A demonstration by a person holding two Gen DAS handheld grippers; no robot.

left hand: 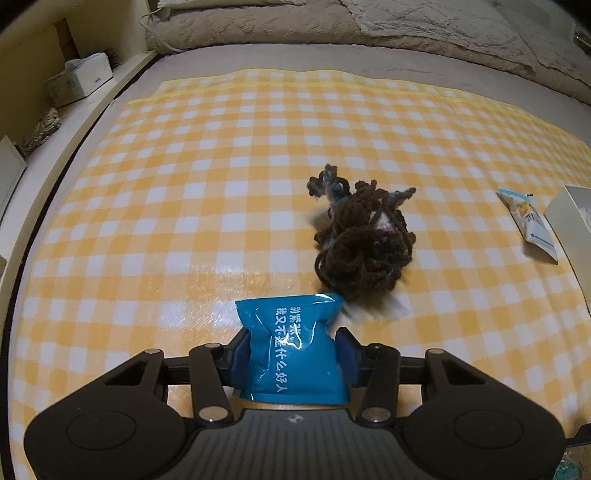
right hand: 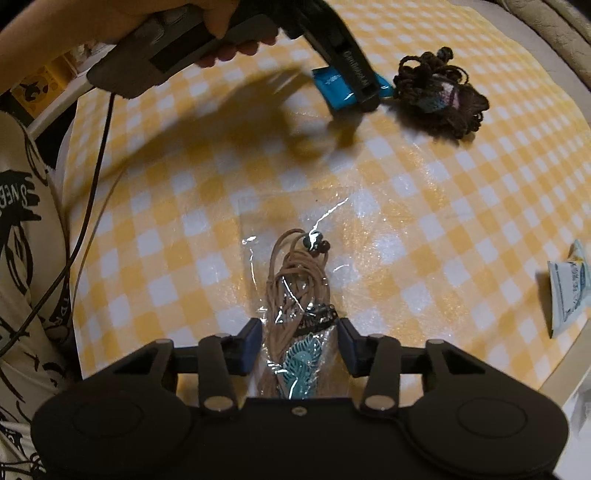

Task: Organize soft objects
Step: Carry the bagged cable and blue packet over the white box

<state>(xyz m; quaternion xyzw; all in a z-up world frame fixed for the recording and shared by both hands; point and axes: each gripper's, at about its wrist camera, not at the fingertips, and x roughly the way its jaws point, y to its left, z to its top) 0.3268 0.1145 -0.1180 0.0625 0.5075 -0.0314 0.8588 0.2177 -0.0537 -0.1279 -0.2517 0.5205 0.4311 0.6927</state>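
Note:
My left gripper [left hand: 293, 349] is shut on a blue foil packet [left hand: 295, 350] with white print and holds it just above the yellow checked cloth [left hand: 184, 184]. A tangle of dark brown yarn [left hand: 364, 236] lies right beyond the packet. In the right wrist view the left gripper [right hand: 365, 96] shows with the blue packet [right hand: 332, 88] beside the yarn [right hand: 439, 96]. My right gripper [right hand: 299, 345] is shut on a clear plastic bag [right hand: 299, 295] that holds a tan cord and a teal feather charm.
A small white-and-blue sachet [left hand: 528, 225] lies at the right, next to a white box [left hand: 572, 210]; the sachet also shows in the right wrist view [right hand: 569, 288]. A rumpled beige quilt [left hand: 332, 26] lies behind the cloth. A tissue box [left hand: 79, 79] sits on the left ledge.

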